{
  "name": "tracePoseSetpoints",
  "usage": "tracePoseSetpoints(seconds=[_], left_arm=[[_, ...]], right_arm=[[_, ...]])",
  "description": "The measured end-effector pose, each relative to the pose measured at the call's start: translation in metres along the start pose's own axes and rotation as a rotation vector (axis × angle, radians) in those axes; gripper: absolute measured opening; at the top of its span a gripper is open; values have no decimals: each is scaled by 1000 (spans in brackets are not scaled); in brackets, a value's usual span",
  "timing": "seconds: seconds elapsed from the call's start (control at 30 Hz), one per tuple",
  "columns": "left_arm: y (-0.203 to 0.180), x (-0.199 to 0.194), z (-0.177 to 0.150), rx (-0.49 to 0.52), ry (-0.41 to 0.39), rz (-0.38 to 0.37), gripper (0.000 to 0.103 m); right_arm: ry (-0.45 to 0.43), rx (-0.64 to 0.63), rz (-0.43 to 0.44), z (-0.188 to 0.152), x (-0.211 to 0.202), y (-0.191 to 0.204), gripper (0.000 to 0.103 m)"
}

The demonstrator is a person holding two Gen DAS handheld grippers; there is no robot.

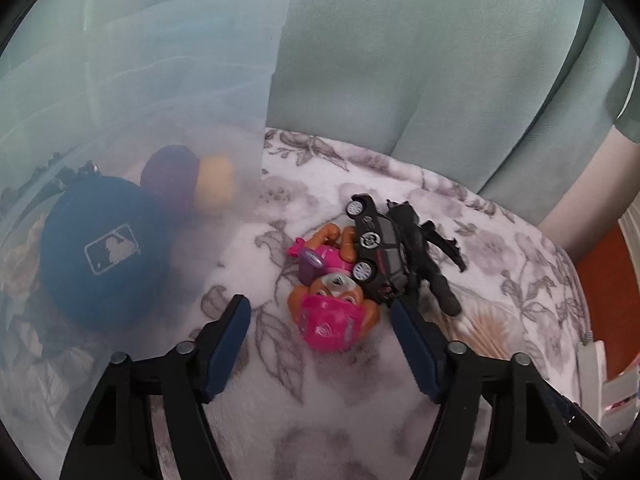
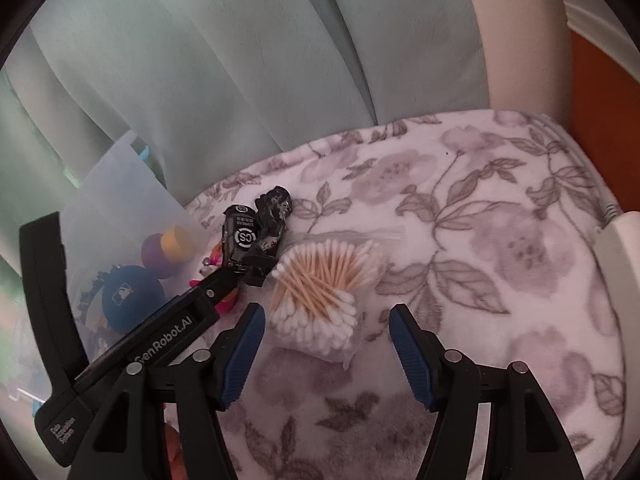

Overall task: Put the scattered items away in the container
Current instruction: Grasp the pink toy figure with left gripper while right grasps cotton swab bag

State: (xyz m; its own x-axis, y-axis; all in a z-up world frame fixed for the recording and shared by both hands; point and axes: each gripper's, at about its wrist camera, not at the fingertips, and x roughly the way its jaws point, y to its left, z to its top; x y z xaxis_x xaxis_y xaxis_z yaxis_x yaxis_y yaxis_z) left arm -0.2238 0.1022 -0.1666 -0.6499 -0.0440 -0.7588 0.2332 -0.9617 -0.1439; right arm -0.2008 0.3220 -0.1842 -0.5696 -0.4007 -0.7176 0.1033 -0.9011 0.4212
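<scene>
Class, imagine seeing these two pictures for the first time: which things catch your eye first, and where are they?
The bright pink and orange toy pup figure lies on the floral blanket, between the open left gripper's fingers, touching a black toy car. A clear bag of cotton swabs lies before the right gripper. A blue ball sits inside the translucent plastic container.

I see a floral blanket point(image 2: 500, 208) carrying: translucent container point(image 1: 132, 92) far left; pink toy figure point(image 1: 328, 312), black toy car point(image 1: 376, 256), bagged cotton swabs point(image 2: 320, 292) centre.
</scene>
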Motion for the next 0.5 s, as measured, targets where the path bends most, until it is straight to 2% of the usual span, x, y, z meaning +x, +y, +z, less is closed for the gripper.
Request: tracePoseSetpoints(seconds=[0.33, 0.5], left_arm=[[4, 20, 5, -25, 11, -38, 63], [3, 25, 7, -24, 10, -38, 53]], right_arm=[[-18, 1, -1, 3, 16, -1, 65], [-32, -10, -9, 4, 19, 2, 60]])
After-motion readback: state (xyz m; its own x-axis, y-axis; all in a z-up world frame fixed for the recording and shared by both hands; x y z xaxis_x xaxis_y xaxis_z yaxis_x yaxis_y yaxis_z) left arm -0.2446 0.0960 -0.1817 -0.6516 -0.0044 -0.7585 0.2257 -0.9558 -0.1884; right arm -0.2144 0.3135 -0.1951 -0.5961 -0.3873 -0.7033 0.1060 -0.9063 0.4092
